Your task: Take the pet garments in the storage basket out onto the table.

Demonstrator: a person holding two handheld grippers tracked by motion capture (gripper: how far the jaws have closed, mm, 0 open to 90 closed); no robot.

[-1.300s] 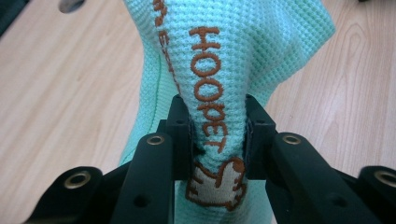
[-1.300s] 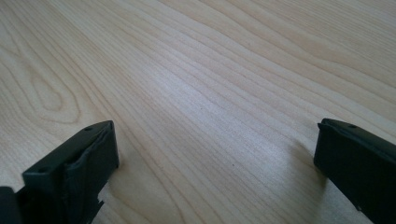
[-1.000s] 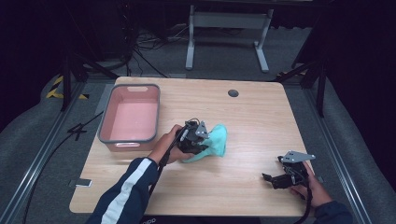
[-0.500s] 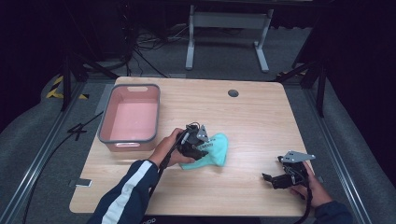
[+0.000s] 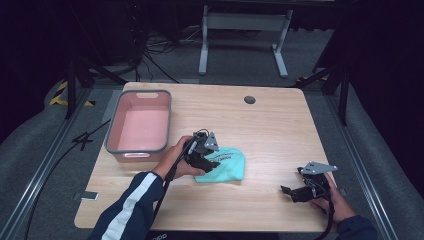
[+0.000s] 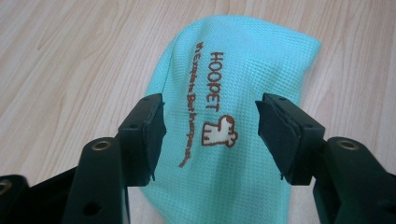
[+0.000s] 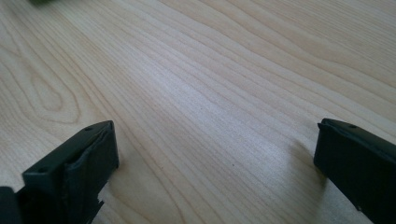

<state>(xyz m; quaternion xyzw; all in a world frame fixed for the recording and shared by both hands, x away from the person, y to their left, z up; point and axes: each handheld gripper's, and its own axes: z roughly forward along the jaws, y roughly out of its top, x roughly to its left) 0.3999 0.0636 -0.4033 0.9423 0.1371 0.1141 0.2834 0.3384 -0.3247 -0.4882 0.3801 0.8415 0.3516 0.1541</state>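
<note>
The cloth [image 5: 223,165], a small mint-green one with a red-brown logo and lettering on it, lies flat on the wooden table [image 5: 270,125] a little left of the middle, toward the near edge. Starting at the left, a pink tub [image 5: 141,125] with a grey rim sits on the table, well apart from the cloth. Next to it a hand in a dark sleeve with white stripes holds the left gripper [image 5: 206,159] right over the cloth's left end. Seen from the left gripper view, its jaws stand fairly wide apart, one to each side of the printed logo, with the cloth [image 6: 233,121] lying between and beneath them; neither jaw pinches any fabric. Farther right, the bare wood carries a small dark round hole [image 5: 249,99] near the far edge. At the near right corner the other hand holds the right gripper [image 5: 292,192] low over the table, its jaws spread wide with nothing but wood grain between them.
</note>
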